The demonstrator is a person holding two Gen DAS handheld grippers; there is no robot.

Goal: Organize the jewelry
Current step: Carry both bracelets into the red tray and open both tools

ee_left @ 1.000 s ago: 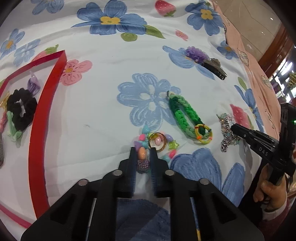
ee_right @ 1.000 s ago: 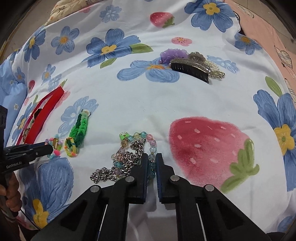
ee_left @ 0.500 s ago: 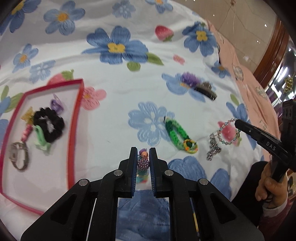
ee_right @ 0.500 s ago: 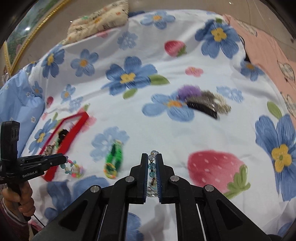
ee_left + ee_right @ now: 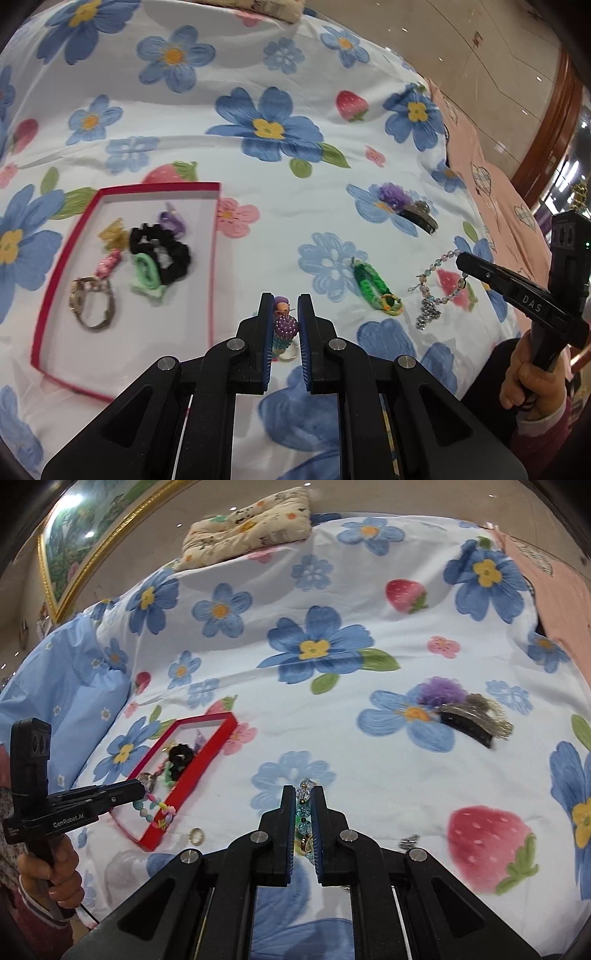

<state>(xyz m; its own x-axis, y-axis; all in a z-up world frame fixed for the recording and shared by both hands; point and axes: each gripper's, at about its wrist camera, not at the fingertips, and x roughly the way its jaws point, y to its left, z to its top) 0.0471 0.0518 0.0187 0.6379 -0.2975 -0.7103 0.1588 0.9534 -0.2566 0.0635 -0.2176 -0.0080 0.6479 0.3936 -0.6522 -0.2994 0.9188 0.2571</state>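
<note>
Both tongs are clenched: left tongs [image 5: 283, 317] on a colourful bead bracelet [image 5: 284, 326], right tongs [image 5: 303, 812] on a clear-bead necklace [image 5: 439, 280]. Each piece hangs above the bed [image 5: 332, 590], right of the red tray [image 5: 214, 258]. The necklace's long axis runs downward, its chain end lowest. Judged risk: swinging strands may snag or slip free short of the tray.

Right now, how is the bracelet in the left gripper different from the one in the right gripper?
The colourful candy-bead bracelet in the left gripper has chunky pink, yellow and purple beads; the clear blue glass-bead bracelet in the right gripper has small see-through beads. The glass one trails a silver chain; the candy one shows none. Both hang lifted off the flowered bedsheet, pinched tight.
</note>
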